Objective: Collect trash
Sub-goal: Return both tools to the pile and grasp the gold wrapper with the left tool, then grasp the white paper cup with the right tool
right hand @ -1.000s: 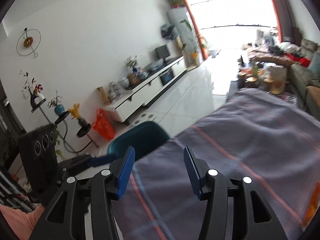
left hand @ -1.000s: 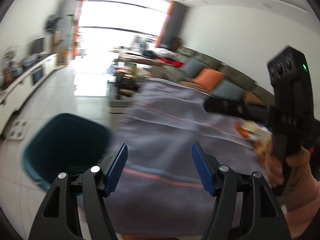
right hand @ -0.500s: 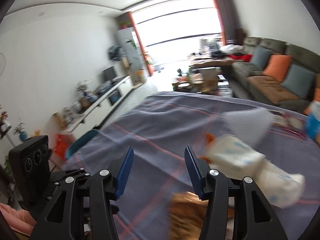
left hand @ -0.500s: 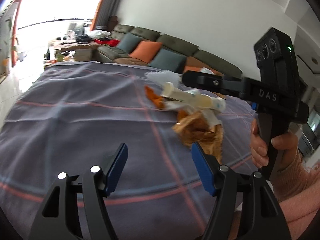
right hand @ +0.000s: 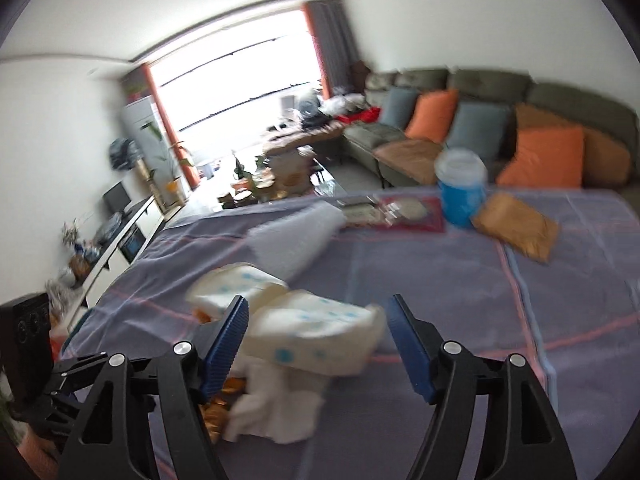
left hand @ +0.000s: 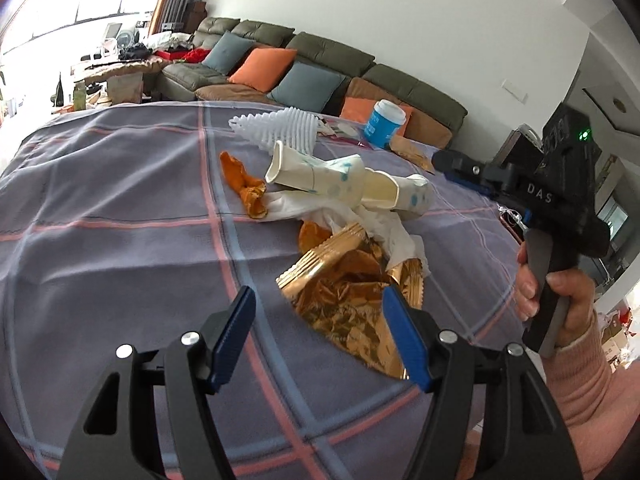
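Your left gripper (left hand: pixel 320 322) has its jaws spread, empty, above the near edge of the gold foil plates (left hand: pixel 348 280). Beyond them, the trash pile lies on the plaid tablecloth (left hand: pixel 120 208): orange wrapper (left hand: pixel 242 184), crushed paper cups (left hand: pixel 344 184), white tissue (left hand: pixel 384 232). Your right gripper (right hand: pixel 318 338) has its jaws spread on either side of one paper cup (right hand: pixel 316 338), not closed on it.
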A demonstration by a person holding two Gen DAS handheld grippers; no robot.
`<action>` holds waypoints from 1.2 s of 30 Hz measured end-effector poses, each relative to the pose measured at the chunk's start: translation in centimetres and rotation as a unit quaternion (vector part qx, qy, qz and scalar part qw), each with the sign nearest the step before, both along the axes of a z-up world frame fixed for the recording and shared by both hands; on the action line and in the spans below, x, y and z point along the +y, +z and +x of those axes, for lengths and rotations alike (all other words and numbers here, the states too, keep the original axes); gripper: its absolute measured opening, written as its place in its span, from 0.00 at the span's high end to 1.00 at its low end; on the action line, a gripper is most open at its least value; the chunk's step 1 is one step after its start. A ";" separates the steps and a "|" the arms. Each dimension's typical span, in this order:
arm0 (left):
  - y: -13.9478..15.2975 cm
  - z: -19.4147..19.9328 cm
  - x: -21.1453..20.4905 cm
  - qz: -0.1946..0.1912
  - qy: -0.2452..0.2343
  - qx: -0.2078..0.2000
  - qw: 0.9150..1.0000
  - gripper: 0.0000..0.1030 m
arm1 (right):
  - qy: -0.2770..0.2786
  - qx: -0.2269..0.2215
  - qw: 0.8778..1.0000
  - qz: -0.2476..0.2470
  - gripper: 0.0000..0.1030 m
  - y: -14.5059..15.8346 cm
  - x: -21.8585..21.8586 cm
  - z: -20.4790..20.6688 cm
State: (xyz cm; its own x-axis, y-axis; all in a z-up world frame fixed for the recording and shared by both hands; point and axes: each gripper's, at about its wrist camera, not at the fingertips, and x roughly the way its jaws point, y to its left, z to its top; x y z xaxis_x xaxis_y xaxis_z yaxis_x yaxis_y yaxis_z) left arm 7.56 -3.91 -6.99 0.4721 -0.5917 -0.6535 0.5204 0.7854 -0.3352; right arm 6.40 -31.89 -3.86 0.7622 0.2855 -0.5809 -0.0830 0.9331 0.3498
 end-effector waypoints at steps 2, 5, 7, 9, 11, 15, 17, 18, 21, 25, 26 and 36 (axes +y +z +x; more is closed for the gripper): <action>-0.2 0.4 -0.6 0.007 -0.003 0.006 1.000 0.35 | -0.005 0.016 1.000 0.019 0.31 -1.1 -1.1 0.5; -0.5 0.8 -1.1 0.003 -0.014 0.020 1.000 0.36 | 0.002 0.030 0.999 0.044 0.32 -2.2 -1.5 1.3; -0.8 1.0 -1.4 0.004 -0.017 0.028 0.999 0.36 | 0.006 0.037 0.998 0.058 0.38 -2.5 -1.2 1.2; -1.0 1.3 -1.6 0.006 -0.018 0.033 0.999 0.43 | 0.011 0.043 0.996 0.075 0.50 -2.8 -1.5 1.4; -1.2 1.4 -1.6 0.003 -0.020 0.038 0.999 0.49 | 0.011 0.046 0.995 0.089 0.56 -3.0 -1.8 1.4; -1.1 1.2 -1.7 0.004 -0.022 0.035 0.999 0.66 | 0.015 0.047 0.993 0.105 0.70 -3.0 -2.2 0.9; -1.1 1.3 -1.7 0.003 -0.021 0.036 0.999 0.72 | 0.017 0.045 0.993 0.110 0.74 -2.9 -2.4 0.6; -1.1 1.2 -1.7 0.001 -0.022 0.037 0.999 0.74 | 0.016 0.043 0.993 0.111 0.76 -2.8 -2.5 0.4; -0.8 0.9 -1.4 -0.005 -0.020 0.033 0.999 0.81 | 0.017 0.037 0.993 0.114 0.86 -2.4 -2.6 0.0; -0.2 0.6 -0.7 -0.014 -0.016 0.024 0.999 0.86 | 0.016 0.027 0.993 0.114 0.90 -1.7 -2.8 -0.5; 0.0 0.5 -0.5 -0.016 -0.015 0.022 1.000 0.86 | 0.016 0.026 0.993 0.113 0.90 -1.6 -2.8 -0.5; 1.1 -0.6 1.3 -0.031 0.000 0.006 1.000 0.92 | 0.018 -0.009 0.993 0.114 0.90 0.4 -2.6 -1.6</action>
State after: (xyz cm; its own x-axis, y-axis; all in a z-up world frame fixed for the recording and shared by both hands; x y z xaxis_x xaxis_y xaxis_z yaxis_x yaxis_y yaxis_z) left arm 7.00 -2.58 -5.90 0.4641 -0.6309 -0.6218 0.5165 0.7630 -0.3886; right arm 4.76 -34.48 -3.44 0.7588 0.4349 -0.4848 -0.1222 0.8262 0.5499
